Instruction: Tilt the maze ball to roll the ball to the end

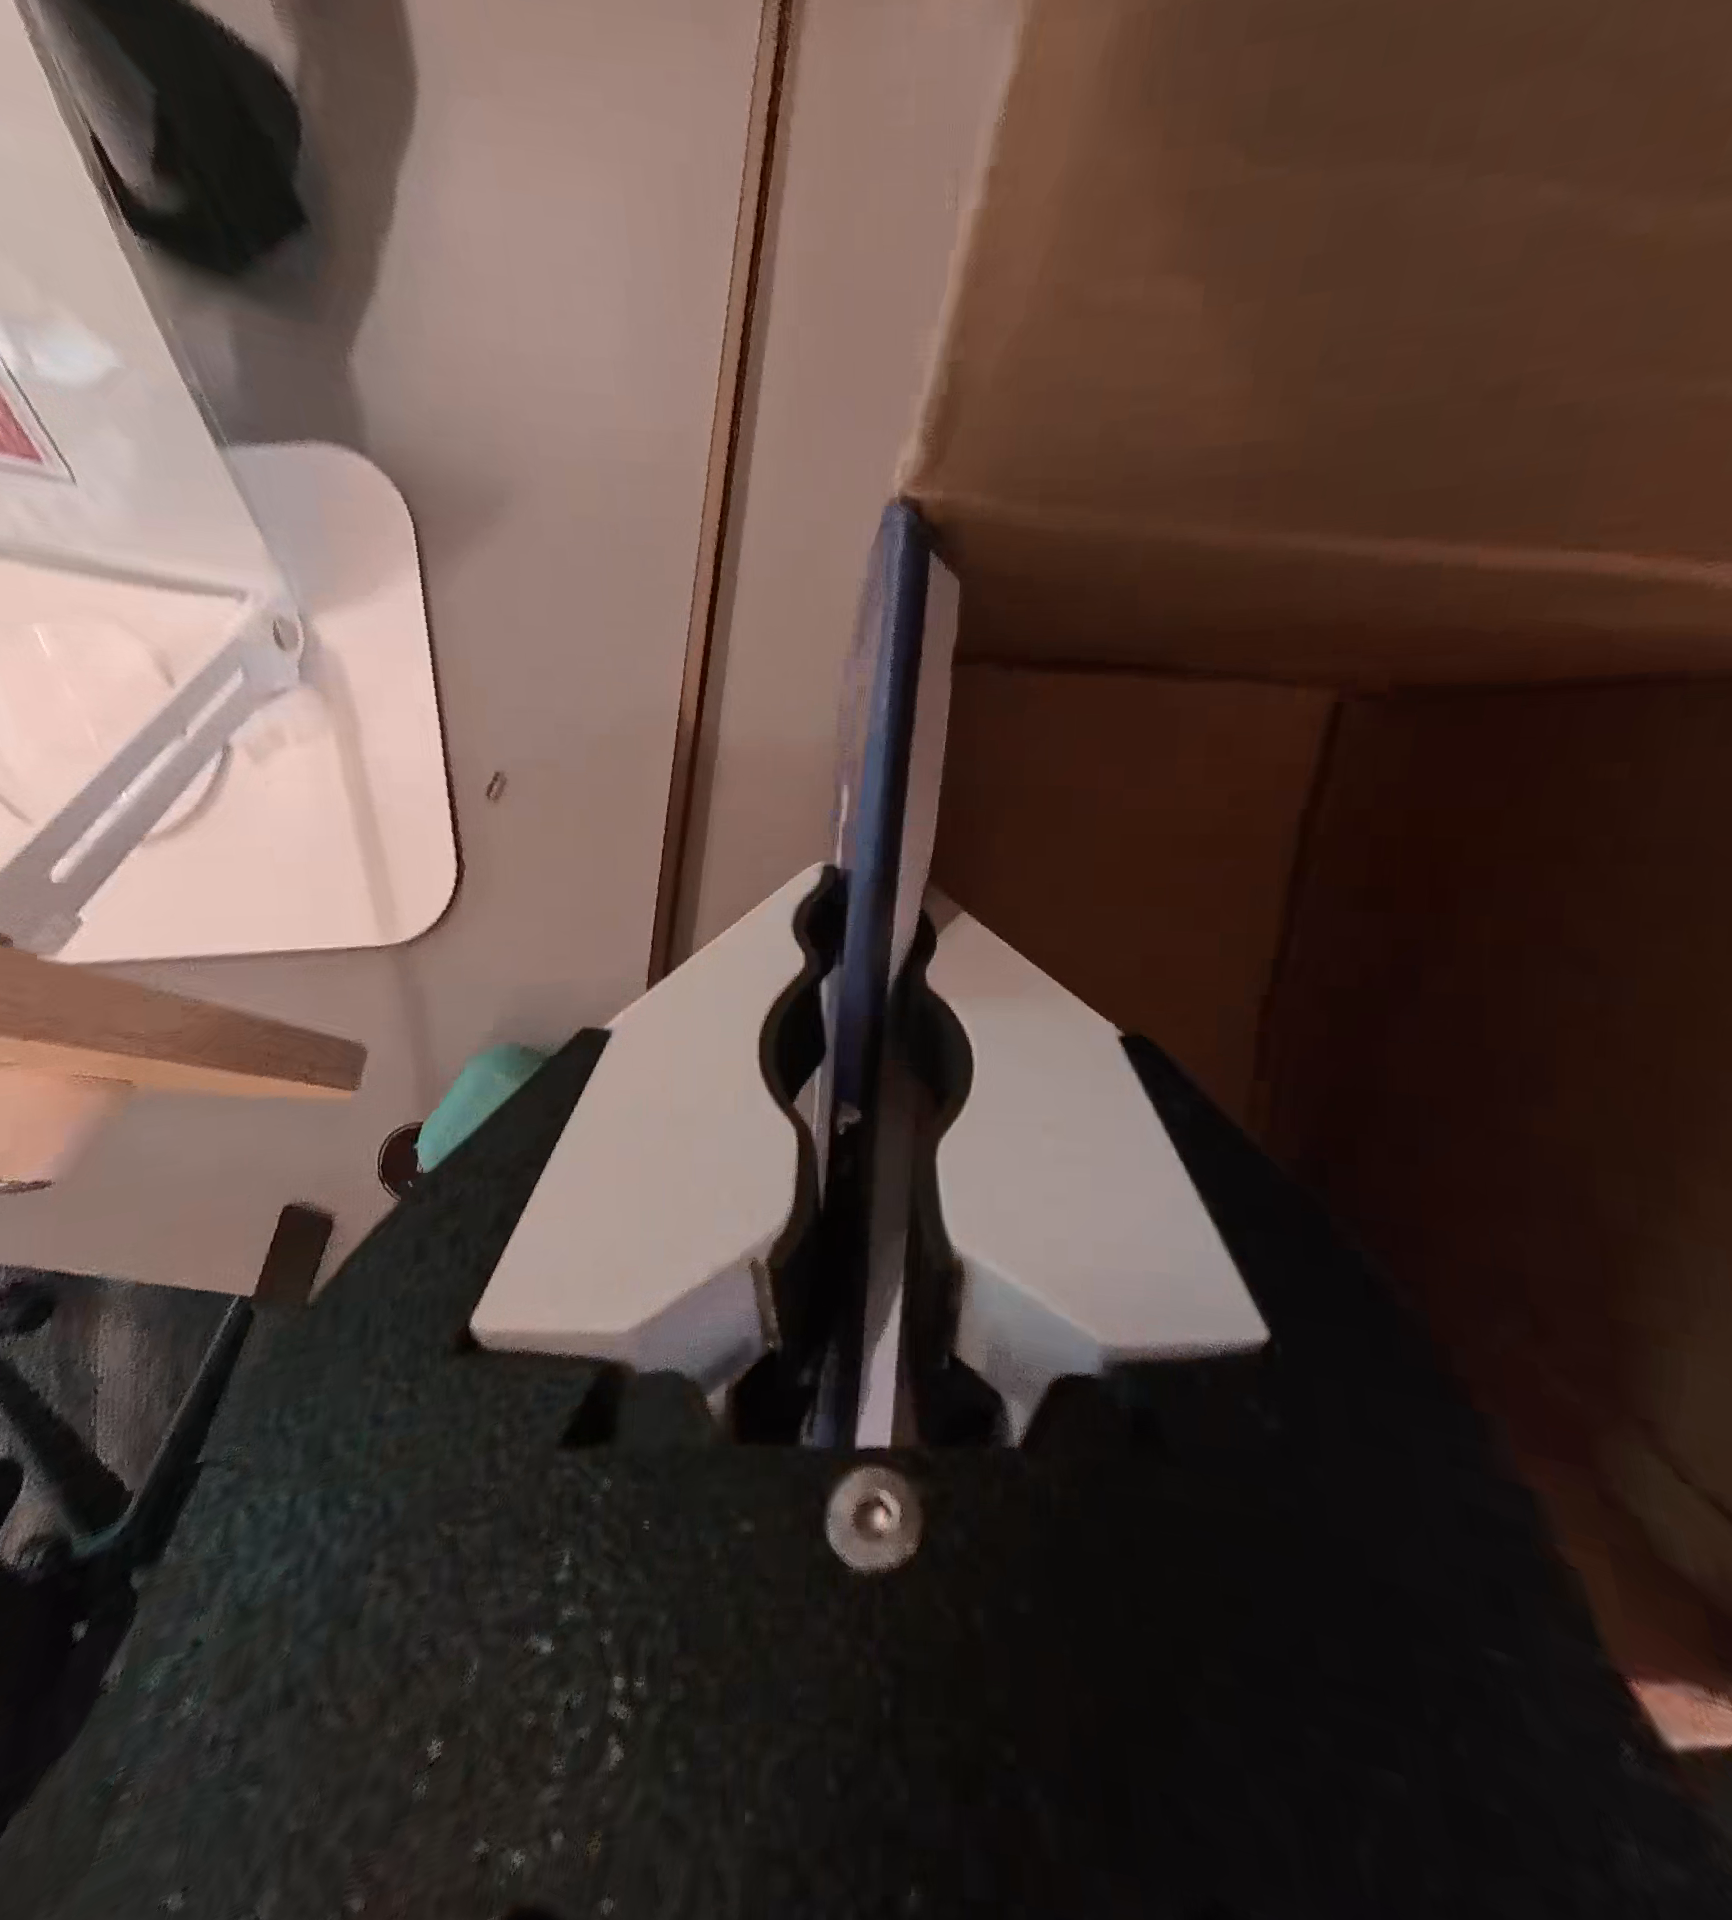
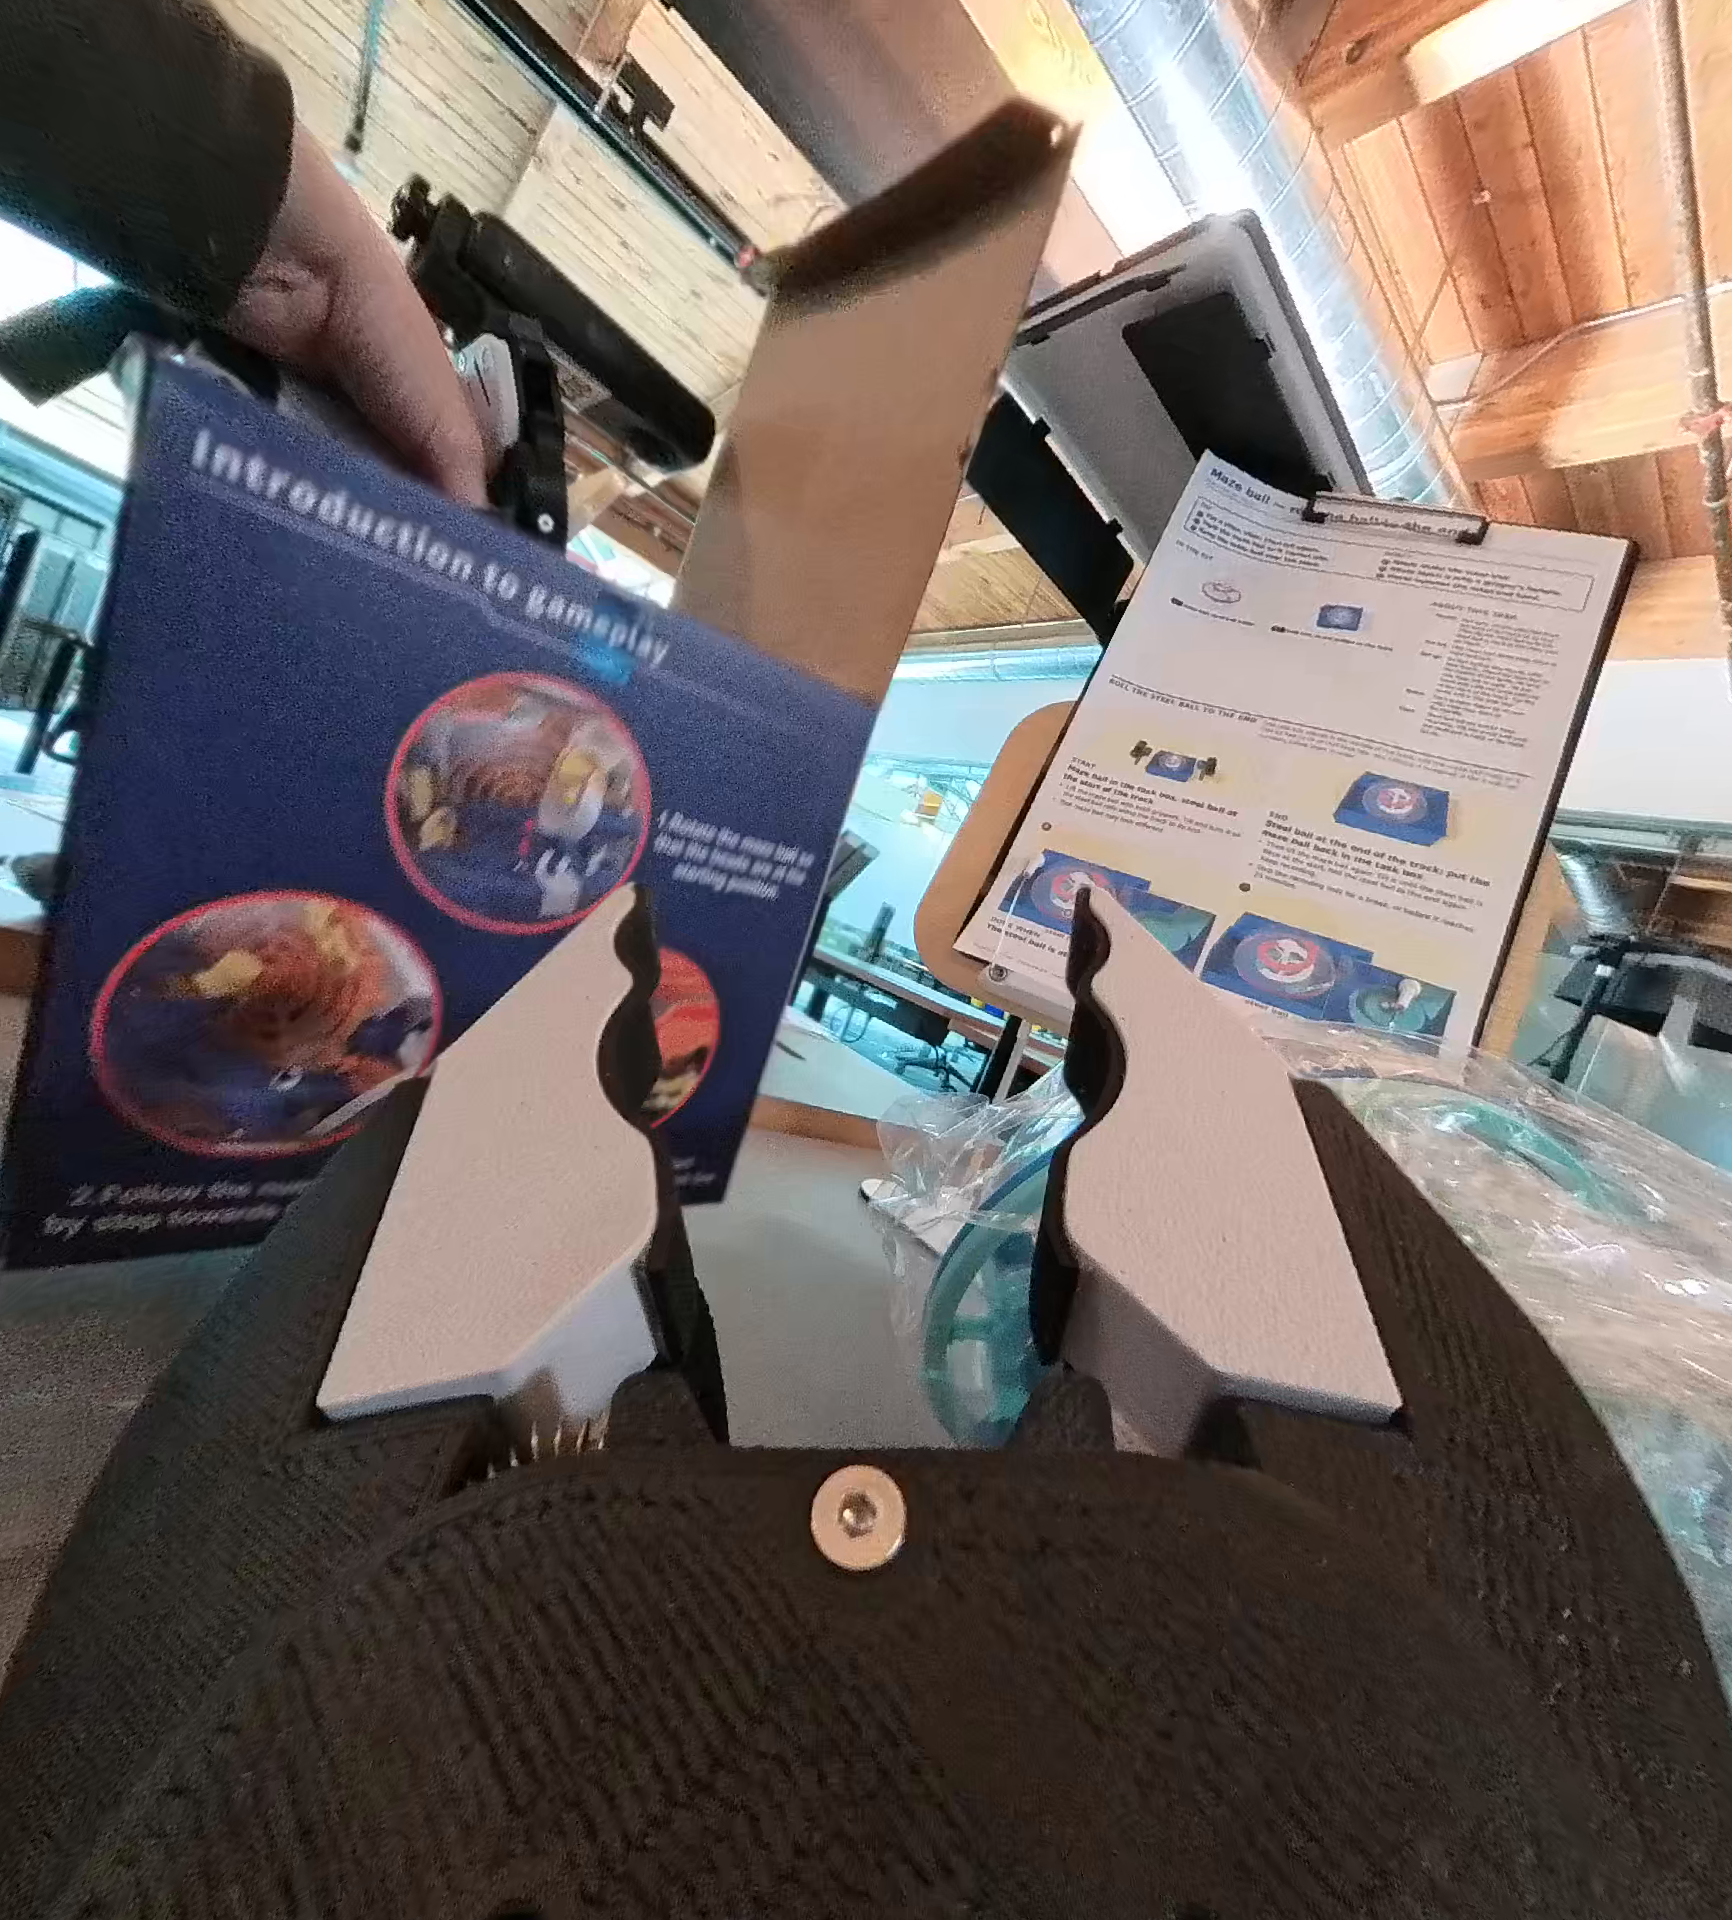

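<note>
Now the blue box wall is pinched edge-on by the left tongs; the right tongs are spread wide, the plastic-wrapped maze ball lying just right.

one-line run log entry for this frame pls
left gripper: shut on blue box wall, box lifted | right gripper: open, empty | maze ball: in clear wrap on table, untouched

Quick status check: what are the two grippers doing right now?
Left gripper clamped on blue box's wall. Right gripper open, empty. Maze ball plastic-wrapped at right, untouched.
</note>
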`<move>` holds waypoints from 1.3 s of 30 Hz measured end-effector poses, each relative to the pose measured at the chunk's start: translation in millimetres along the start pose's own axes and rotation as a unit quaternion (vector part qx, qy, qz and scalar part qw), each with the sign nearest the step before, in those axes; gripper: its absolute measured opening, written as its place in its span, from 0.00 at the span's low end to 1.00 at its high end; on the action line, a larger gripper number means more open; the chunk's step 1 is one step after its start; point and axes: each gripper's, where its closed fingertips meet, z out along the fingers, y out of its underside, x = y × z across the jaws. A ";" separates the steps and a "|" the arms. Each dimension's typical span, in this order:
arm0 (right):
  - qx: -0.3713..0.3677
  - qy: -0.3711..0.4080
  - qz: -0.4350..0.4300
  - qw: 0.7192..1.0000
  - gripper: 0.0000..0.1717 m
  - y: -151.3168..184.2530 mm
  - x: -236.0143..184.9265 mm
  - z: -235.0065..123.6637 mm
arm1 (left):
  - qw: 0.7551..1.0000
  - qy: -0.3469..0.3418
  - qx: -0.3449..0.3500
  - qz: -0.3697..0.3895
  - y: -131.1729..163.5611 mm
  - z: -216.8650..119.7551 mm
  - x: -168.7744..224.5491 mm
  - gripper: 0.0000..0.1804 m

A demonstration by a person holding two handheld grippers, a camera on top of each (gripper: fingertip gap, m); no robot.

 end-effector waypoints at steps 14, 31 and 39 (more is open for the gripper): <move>-0.011 -0.003 0.013 1.000 0.46 6.1 1.1 1.5 | 0.999 0.038 0.029 0.003 27.1 -2.7 -0.6 0.42; -0.024 0.006 0.003 1.000 0.43 10.0 0.1 3.1 | 0.773 -0.237 0.261 0.528 -80.2 -167.5 84.8 0.56; -0.023 -0.001 0.007 1.000 0.42 9.4 -1.0 2.6 | 0.733 -0.265 0.256 0.571 -120.1 -148.9 102.1 0.42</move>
